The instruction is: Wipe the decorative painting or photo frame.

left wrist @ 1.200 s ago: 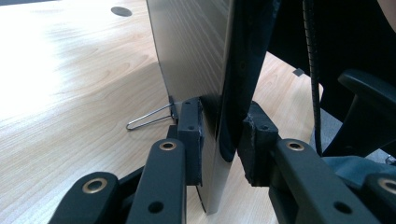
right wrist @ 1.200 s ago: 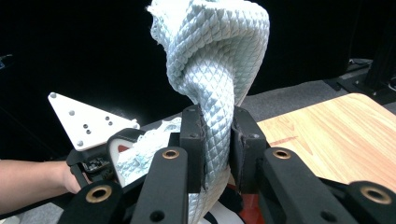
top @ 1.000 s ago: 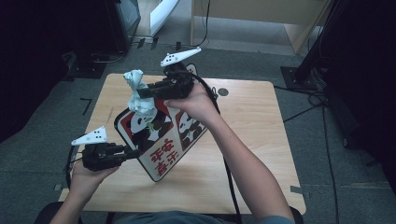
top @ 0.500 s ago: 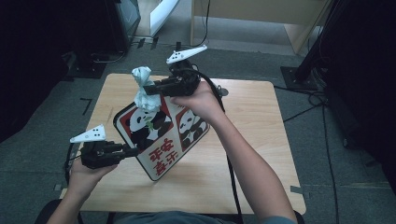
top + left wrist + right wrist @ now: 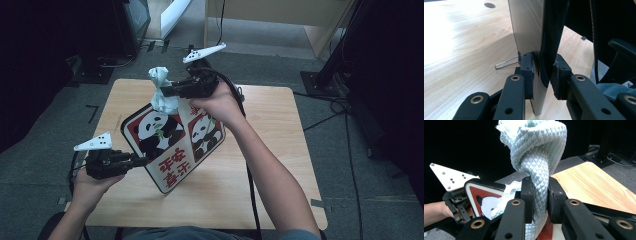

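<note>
A sign board (image 5: 172,145) with two pandas, red panels and red characters stands tilted above the wooden table (image 5: 270,165). My left gripper (image 5: 142,161) is shut on its lower left edge; in the left gripper view the pads (image 5: 527,72) pinch the thin board (image 5: 529,30) seen edge-on. My right gripper (image 5: 165,91) is shut on a pale blue quilted cloth (image 5: 159,77), bunched and twisted, held against the board's top corner. In the right gripper view the cloth (image 5: 536,150) rises between the jaws of that gripper (image 5: 540,195), with the sign (image 5: 482,200) behind it.
A bent wire clip (image 5: 506,63) sticks out from the board's back near the table top. Black cables (image 5: 250,180) run along the right arm. Dark equipment (image 5: 125,25) and a black stand (image 5: 335,65) lie on the floor beyond the table.
The right gripper has carried the cloth a little to the right and up along the board's top. The left hand has kept still.
</note>
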`<control>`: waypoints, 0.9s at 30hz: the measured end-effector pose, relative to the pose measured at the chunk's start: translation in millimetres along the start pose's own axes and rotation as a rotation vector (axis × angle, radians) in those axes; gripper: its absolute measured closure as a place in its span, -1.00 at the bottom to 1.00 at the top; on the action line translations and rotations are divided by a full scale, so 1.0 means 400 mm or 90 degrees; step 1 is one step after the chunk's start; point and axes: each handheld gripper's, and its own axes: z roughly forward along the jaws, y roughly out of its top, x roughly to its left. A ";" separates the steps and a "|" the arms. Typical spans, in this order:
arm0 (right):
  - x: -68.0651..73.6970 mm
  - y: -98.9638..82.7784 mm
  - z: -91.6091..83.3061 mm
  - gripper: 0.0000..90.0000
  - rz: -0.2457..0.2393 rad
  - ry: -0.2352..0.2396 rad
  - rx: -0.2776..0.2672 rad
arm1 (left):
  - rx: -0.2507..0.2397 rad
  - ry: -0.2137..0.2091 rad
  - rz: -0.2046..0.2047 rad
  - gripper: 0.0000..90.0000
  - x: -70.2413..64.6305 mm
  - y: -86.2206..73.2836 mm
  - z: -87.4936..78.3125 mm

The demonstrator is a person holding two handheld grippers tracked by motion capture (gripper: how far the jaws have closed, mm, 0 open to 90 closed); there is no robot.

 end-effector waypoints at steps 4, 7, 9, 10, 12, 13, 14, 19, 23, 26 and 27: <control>-0.004 0.011 -0.005 0.74 0.001 -0.015 0.009 | 0.002 -0.001 0.003 0.67 -0.002 0.000 0.000; -0.010 0.018 -0.008 0.74 -0.001 -0.026 0.011 | 0.004 -0.001 0.006 0.67 -0.004 -0.001 0.001; -0.017 0.020 -0.009 0.74 0.004 -0.032 0.013 | 0.004 -0.001 0.007 0.67 -0.004 -0.001 0.001; -0.022 0.021 -0.010 0.74 0.005 -0.033 0.012 | 0.004 -0.001 0.006 0.67 -0.004 -0.001 0.000; -0.030 0.021 -0.010 0.74 0.012 -0.034 0.013 | 0.003 -0.001 0.005 0.67 -0.003 -0.001 0.000; -0.034 0.020 -0.010 0.73 0.014 -0.036 0.011 | 0.003 -0.001 0.004 0.67 -0.003 -0.001 0.001; -0.037 0.019 -0.011 0.73 0.014 -0.037 0.011 | 0.002 -0.001 0.004 0.67 -0.003 -0.001 0.000; -0.047 0.016 -0.013 0.73 0.019 -0.040 0.005 | 0.003 0.000 0.004 0.67 -0.003 -0.001 0.001; -0.051 0.014 -0.021 0.72 0.019 -0.047 0.005 | 0.005 -0.001 0.007 0.67 -0.004 -0.001 0.001; -0.059 0.011 -0.028 0.73 0.022 -0.052 -0.001 | 0.005 -0.002 0.008 0.67 -0.005 -0.001 0.001; -0.061 0.010 -0.030 0.72 0.026 -0.052 -0.003 | 0.005 -0.002 0.008 0.67 -0.005 -0.001 0.001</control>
